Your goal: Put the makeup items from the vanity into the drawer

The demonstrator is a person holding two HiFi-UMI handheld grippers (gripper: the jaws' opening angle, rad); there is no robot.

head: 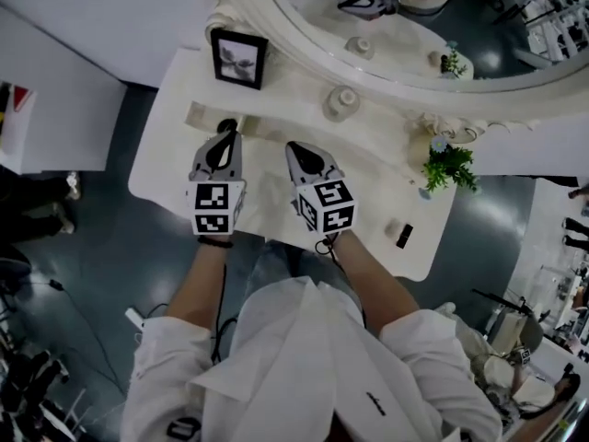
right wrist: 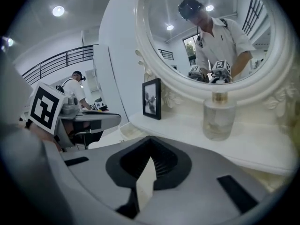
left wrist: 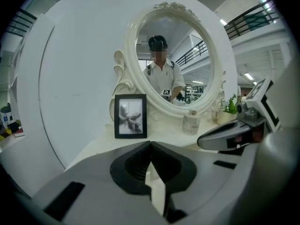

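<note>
Seen from above, a person (head: 304, 357) in a white shirt holds two hand-held grippers side by side over a white vanity surface (head: 175, 168). The left hand-held gripper (head: 228, 136) has its jaws fully together, the tips meeting with nothing between them. The right hand-held gripper (head: 293, 147), just beside it, is likewise closed tip to tip and empty. Both point forward and slightly downward toward the back of the surface, neither touching anything on it. A small black makeup item (head: 403, 236) lies well to the right of the right hand-held gripper, near the front right edge of the surface, with a small pale item (head: 393, 227) just beside it; what either one is cannot be made out. Ahead of the right hand-held gripper and a little to its right stands a round clear glass bottle (right wrist: 218, 118) with a gold neck, upright against the base of the mirror. Ahead of the left hand-held gripper stands a black picture frame (left wrist: 131, 116) holding a grey photograph. Far right of both hand-held grippers, past the bottle, is a small green plant (head: 448, 167) in a pale pot. An oval mirror (head: 276, 3) with an ornate white frame rises behind everything and reflects the person and the marker cubes. The drawer cannot be made out in any view.
</note>
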